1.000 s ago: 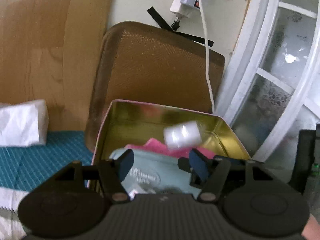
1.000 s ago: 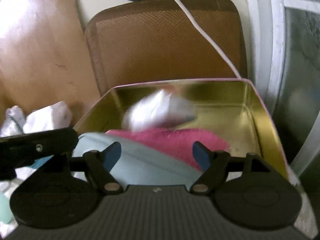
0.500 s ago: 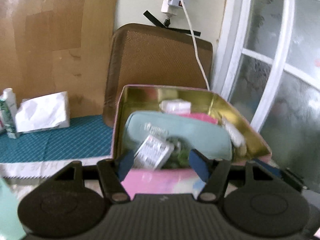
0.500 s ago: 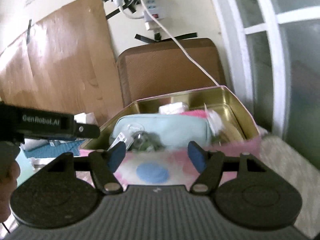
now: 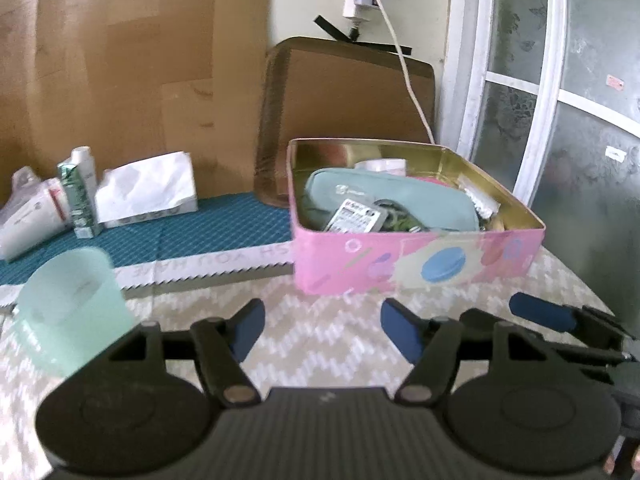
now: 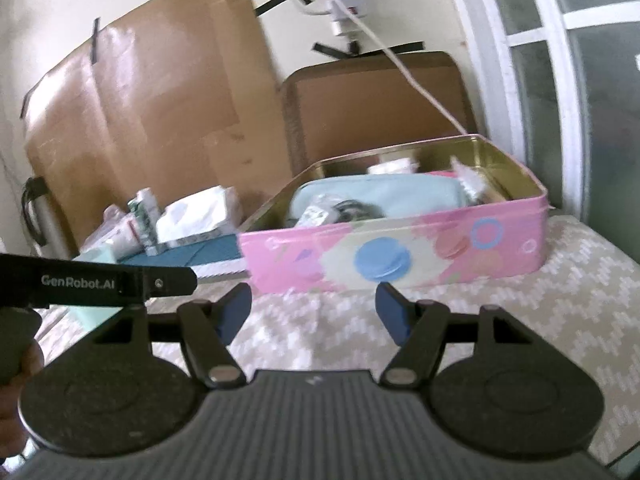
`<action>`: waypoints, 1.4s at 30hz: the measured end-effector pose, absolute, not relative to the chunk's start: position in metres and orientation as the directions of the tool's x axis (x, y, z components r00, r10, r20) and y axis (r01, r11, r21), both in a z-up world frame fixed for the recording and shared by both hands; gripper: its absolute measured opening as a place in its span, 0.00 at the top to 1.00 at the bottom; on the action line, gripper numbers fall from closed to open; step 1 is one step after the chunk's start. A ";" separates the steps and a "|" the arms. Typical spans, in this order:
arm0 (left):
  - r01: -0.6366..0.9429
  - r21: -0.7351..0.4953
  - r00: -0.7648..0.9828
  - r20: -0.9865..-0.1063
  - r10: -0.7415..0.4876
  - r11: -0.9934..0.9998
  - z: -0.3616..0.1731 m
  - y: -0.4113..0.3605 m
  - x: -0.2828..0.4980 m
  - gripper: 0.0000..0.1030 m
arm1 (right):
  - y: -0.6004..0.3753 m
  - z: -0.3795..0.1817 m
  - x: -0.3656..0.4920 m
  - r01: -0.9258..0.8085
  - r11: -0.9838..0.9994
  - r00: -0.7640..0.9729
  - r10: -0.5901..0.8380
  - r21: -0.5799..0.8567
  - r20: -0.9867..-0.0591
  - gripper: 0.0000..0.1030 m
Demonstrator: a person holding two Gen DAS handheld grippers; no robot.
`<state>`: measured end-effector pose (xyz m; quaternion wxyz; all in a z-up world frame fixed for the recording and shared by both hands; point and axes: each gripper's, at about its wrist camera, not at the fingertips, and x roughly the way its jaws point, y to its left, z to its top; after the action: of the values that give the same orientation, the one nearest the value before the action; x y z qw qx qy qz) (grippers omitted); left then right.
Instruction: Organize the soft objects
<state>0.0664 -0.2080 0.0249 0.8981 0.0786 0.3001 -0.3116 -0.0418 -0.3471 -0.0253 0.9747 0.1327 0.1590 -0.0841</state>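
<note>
A pink tin box (image 5: 416, 264) (image 6: 400, 256) with a gold inside stands on the patterned cloth. It holds a light blue pouch (image 5: 384, 200) (image 6: 376, 196), a pink cloth, a white packet (image 5: 382, 166) and small packs. My left gripper (image 5: 322, 330) is open and empty, low over the cloth in front of the box. My right gripper (image 6: 314, 308) is open and empty, also in front of the box. The right gripper's finger shows in the left wrist view (image 5: 544, 316).
A mint green cup (image 5: 72, 304) stands at the front left. White tissue packs (image 5: 148, 190), a green tube (image 5: 78, 196) and bags lie on a teal mat (image 5: 200, 232). A brown tray (image 5: 344, 92) leans on the wall behind the box. A window frame (image 5: 532, 120) is at the right.
Both grippers have pulled back and away from over the box. The white packet that was falling a second ago now lies inside the box.
</note>
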 end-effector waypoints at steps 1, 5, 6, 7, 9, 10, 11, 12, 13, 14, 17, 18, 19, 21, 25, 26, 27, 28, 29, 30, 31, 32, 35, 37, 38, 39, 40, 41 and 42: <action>0.605 -0.046 0.627 -0.589 -0.511 0.795 0.024 -0.202 0.064 0.36 | -0.341 -0.026 -0.041 0.197 0.954 0.935 -0.114 0.224 -0.336 0.31; 0.594 -0.033 0.639 -0.588 -0.497 0.804 0.020 -0.180 0.058 0.36 | -0.319 -0.030 -0.037 0.159 0.967 0.929 -0.079 0.198 -0.361 0.31; 0.589 -0.027 0.645 -0.586 -0.490 0.808 0.018 -0.173 0.057 0.36 | -0.313 -0.031 -0.036 0.152 0.969 0.927 -0.072 0.195 -0.367 0.31; 0.583 -0.020 0.653 -0.583 -0.483 0.813 0.018 -0.167 0.056 0.36 | -0.307 -0.032 -0.035 0.144 0.971 0.925 -0.063 0.193 -0.374 0.31; 0.570 -0.015 0.664 -0.580 -0.471 0.821 0.016 -0.153 0.056 0.36 | -0.297 -0.035 -0.031 0.125 0.974 0.921 -0.042 0.191 -0.388 0.31; 0.564 -0.018 0.668 -0.579 -0.468 0.826 0.016 -0.146 0.055 0.36 | -0.292 -0.036 -0.030 0.115 0.975 0.918 -0.032 0.190 -0.395 0.31; 0.559 -0.023 0.670 -0.577 -0.468 0.829 0.014 -0.139 0.055 0.35 | -0.287 -0.038 -0.027 0.104 0.977 0.915 -0.020 0.187 -0.403 0.31; 0.555 -0.028 0.671 -0.576 -0.467 0.831 0.013 -0.131 0.055 0.35 | -0.282 -0.039 -0.025 0.091 0.979 0.912 -0.009 0.182 -0.411 0.31; 0.552 -0.030 0.673 -0.574 -0.466 0.833 0.011 -0.125 0.055 0.35 | -0.276 -0.041 -0.023 0.078 0.981 0.907 0.003 0.176 -0.420 0.32; 0.548 -0.027 0.677 -0.572 -0.463 0.836 0.009 -0.119 0.054 0.35 | -0.269 -0.043 -0.021 0.063 0.984 0.903 0.017 0.170 -0.430 0.32; 0.536 -0.011 0.688 -0.574 -0.444 0.844 -0.002 -0.095 0.053 0.32 | -0.247 -0.049 -0.014 0.014 0.989 0.885 0.057 0.150 -0.463 0.31; 0.527 -0.011 0.691 -0.577 -0.436 0.850 -0.006 -0.087 0.054 0.32 | -0.240 -0.050 -0.011 -0.003 0.990 0.878 0.071 0.144 -0.474 0.32; 0.519 -0.013 0.691 -0.582 -0.429 0.855 -0.010 -0.079 0.056 0.32 | -0.233 -0.053 -0.009 -0.023 0.990 0.869 0.088 0.138 -0.487 0.32; 0.494 -0.020 0.692 -0.597 -0.407 0.869 -0.020 -0.060 0.062 0.32 | -0.217 -0.057 -0.002 -0.071 0.990 0.847 0.126 0.126 -0.517 0.32; 0.408 -0.041 0.699 -0.628 -0.341 0.912 -0.037 -0.016 0.082 0.32 | -0.178 -0.065 0.012 -0.184 0.980 0.807 0.197 0.080 -0.557 0.32; 0.376 -0.042 0.706 -0.634 -0.316 0.926 -0.040 -0.003 0.090 0.32 | -0.164 -0.065 0.017 -0.229 0.972 0.796 0.217 0.051 -0.565 0.32; 0.350 -0.036 0.721 -0.628 -0.294 0.936 -0.042 0.009 0.096 0.32 | -0.154 -0.065 0.022 -0.268 0.963 0.782 0.243 0.043 -0.573 0.32; 0.313 -0.015 0.741 -0.622 -0.254 0.950 -0.042 0.021 0.103 0.32 | -0.141 -0.065 0.028 -0.309 0.950 0.767 0.276 0.044 -0.579 0.32; 0.270 0.006 0.760 -0.616 -0.209 0.963 -0.043 0.032 0.109 0.32 | -0.130 -0.064 0.033 -0.346 0.937 0.749 0.304 0.044 -0.588 0.33; 0.230 0.017 0.770 -0.614 -0.171 0.973 -0.044 0.045 0.118 0.32 | -0.119 -0.063 0.042 -0.378 0.925 0.732 0.327 0.043 -0.597 0.36; 0.203 -0.008 0.765 -0.622 -0.164 0.979 -0.042 0.058 0.128 0.32 | -0.108 -0.060 0.051 -0.411 0.911 0.713 0.352 0.046 -0.607 0.38; 0.170 -0.048 0.768 -0.619 -0.163 0.984 -0.039 0.074 0.136 0.32 | -0.097 -0.052 0.062 -0.438 0.897 0.698 0.378 0.055 -0.608 0.41; 0.049 -0.014 0.792 -0.608 -0.047 0.999 -0.037 0.104 0.155 0.32 | -0.081 -0.015 0.104 -0.451 0.887 0.711 0.427 0.104 -0.559 0.40; 0.028 -0.116 0.787 -0.609 -0.093 0.993 -0.037 0.127 0.163 0.29 | -0.075 0.012 0.148 -0.390 0.908 0.731 0.405 0.151 -0.549 0.38; 0.017 -0.137 0.787 -0.609 -0.098 0.990 -0.037 0.133 0.165 0.29 | -0.071 0.021 0.174 -0.348 0.923 0.733 0.378 0.164 -0.566 0.32; 0.013 -0.161 0.791 -0.601 -0.109 0.987 -0.036 0.137 0.164 0.29 | -0.066 0.026 0.198 -0.314 0.934 0.728 0.352 0.170 -0.589 0.27; 0.010 -0.177 0.795 -0.596 -0.115 0.984 -0.036 0.139 0.162 0.29 | -0.061 0.029 0.228 -0.273 0.946 0.708 0.321 0.175 -0.630 0.25; 0.008 -0.185 0.798 -0.591 -0.118 0.983 -0.036 0.140 0.160 0.29 | -0.057 0.028 0.254 -0.235 0.955 0.677 0.295 0.182 -0.674 0.24; 0.001 -0.194 0.802 -0.586 -0.117 0.981 -0.035 0.140 0.158 0.29 | -0.054 0.025 0.279 -0.180 0.965 0.644 0.262 0.190 -0.719 0.24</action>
<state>0.1580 0.1405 -0.0347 0.9447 -0.0924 0.3131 -0.0314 0.2788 -0.0542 0.0247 0.9053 0.0507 0.4039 0.1218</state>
